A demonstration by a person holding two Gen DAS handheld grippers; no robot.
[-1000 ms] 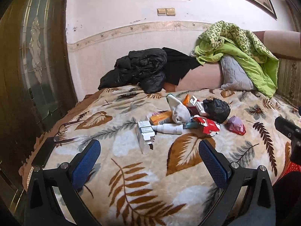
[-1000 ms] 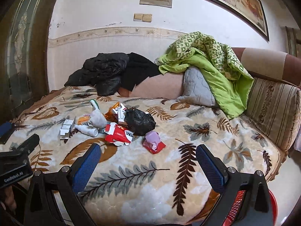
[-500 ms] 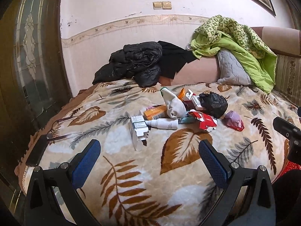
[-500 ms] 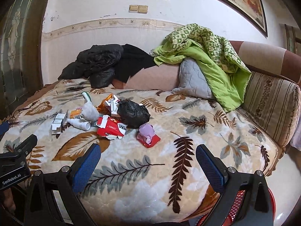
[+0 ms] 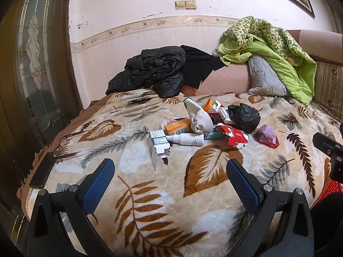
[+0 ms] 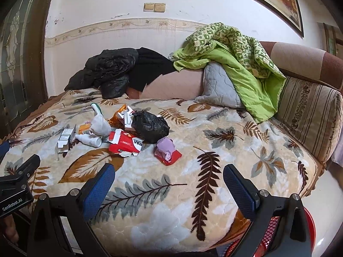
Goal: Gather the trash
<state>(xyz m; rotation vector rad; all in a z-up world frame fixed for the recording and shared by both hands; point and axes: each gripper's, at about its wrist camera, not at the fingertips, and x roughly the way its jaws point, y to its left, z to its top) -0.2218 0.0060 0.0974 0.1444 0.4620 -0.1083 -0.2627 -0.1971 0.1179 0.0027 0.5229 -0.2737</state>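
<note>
Both the left gripper (image 5: 170, 178) and right gripper (image 6: 168, 178) hang empty, jaws spread wide. The trash (image 6: 126, 132) lies mid-blanket (image 6: 225, 150), nearer its left edge: light crushable cartons, a slippery black bag (image 6: 151, 126). Pinch cartons across flat sides.

Trash pile (image 5: 205, 126) mid-blanket (image 5: 150, 192), jacket (image 5: 154, 68) behind it, quilt (image 5: 274, 49) right rear, eyeglasses (image 5: 64, 147) far left

black jacket (image 5: 154, 68) against wall; green quilt (image 6: 240, 51) over grey pillow (image 6: 216, 87); glasses (image 5: 64, 145) at blanket edge
</note>
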